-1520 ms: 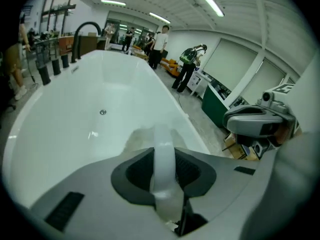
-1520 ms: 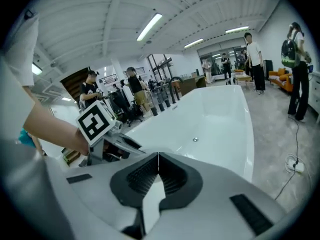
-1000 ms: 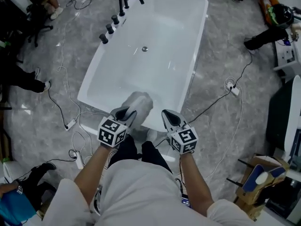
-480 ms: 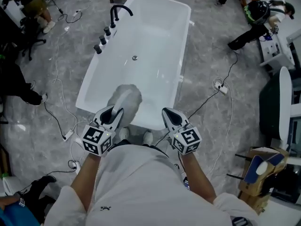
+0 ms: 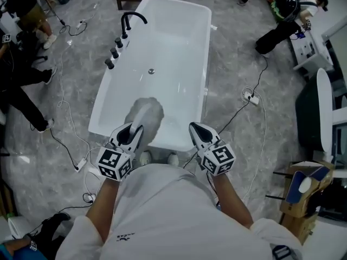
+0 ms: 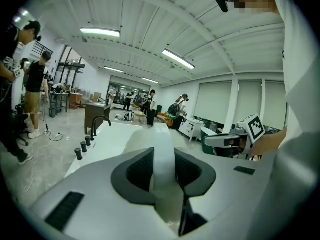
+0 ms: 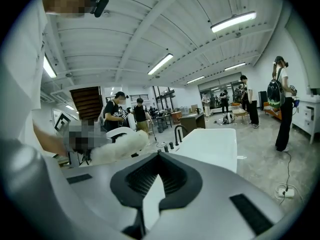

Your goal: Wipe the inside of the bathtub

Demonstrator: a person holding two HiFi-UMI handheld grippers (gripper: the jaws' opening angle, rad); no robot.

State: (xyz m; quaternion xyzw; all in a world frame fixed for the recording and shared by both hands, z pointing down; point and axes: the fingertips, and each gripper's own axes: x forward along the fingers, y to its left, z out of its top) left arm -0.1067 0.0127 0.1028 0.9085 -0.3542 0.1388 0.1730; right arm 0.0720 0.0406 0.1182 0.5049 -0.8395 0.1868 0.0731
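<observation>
The left claw (image 5: 132, 130) is clamping the white handle of a fluffy duster (image 5: 145, 115), whose head is hanging over the bathtub's (image 5: 201, 64) near end. The right claw (image 5: 196, 129) is hovering above the bathtub's near right corner, jaws pressed together, gripping nothing.

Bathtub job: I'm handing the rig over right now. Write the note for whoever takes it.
Left gripper: shut on the handle of the fluffy white duster. The duster's head is over the near end of the bathtub; contact can't be told.
Right gripper: shut, empty, by the tub's near right corner.
Done: nothing shows as wiped.
Left: wipe the whole inside, from the near end past the drain to the black faucet end.
</observation>
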